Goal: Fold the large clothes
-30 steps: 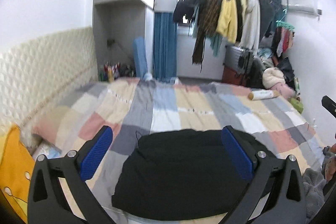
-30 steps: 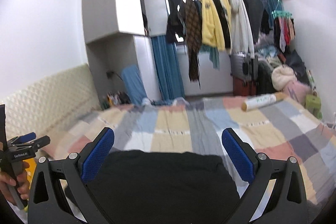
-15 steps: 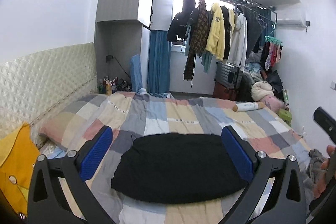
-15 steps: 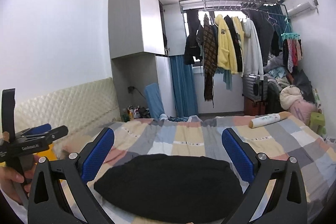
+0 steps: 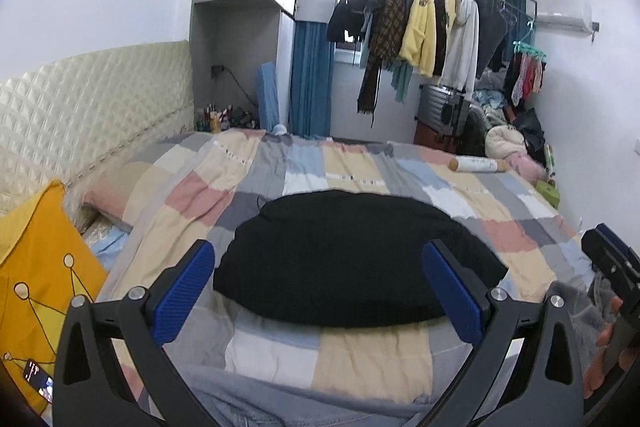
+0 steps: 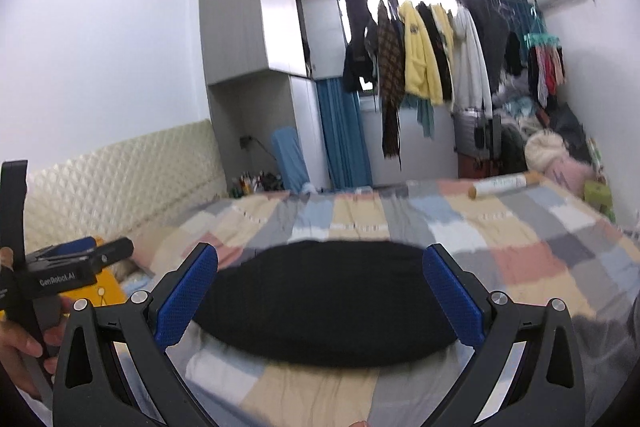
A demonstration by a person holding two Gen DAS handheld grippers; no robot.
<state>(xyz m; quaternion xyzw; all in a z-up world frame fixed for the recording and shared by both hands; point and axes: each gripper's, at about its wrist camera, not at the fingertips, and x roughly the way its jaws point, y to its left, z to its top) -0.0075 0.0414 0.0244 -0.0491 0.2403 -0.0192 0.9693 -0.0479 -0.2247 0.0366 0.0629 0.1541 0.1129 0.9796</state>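
Observation:
A black garment (image 5: 352, 259) lies folded into a flat oval on the checked bedspread (image 5: 360, 175); it also shows in the right wrist view (image 6: 320, 303). My left gripper (image 5: 320, 287) is open and empty, held above and in front of the garment's near edge. My right gripper (image 6: 320, 295) is open and empty, also above the near edge. Each gripper shows at the edge of the other's view, the left one (image 6: 76, 259) and the right one (image 5: 612, 259).
A yellow pillow (image 5: 36, 259) and a padded headboard (image 5: 88, 115) are on the left. A rolled tube (image 5: 478, 165) lies at the bed's far right. Clothes (image 5: 420, 27) hang on a rack at the back. Grey fabric (image 5: 580, 303) lies at the right.
Both grippers have drawn back and up from the black garment, so it looks smaller and more of the bed's near part shows. The garment has not moved.

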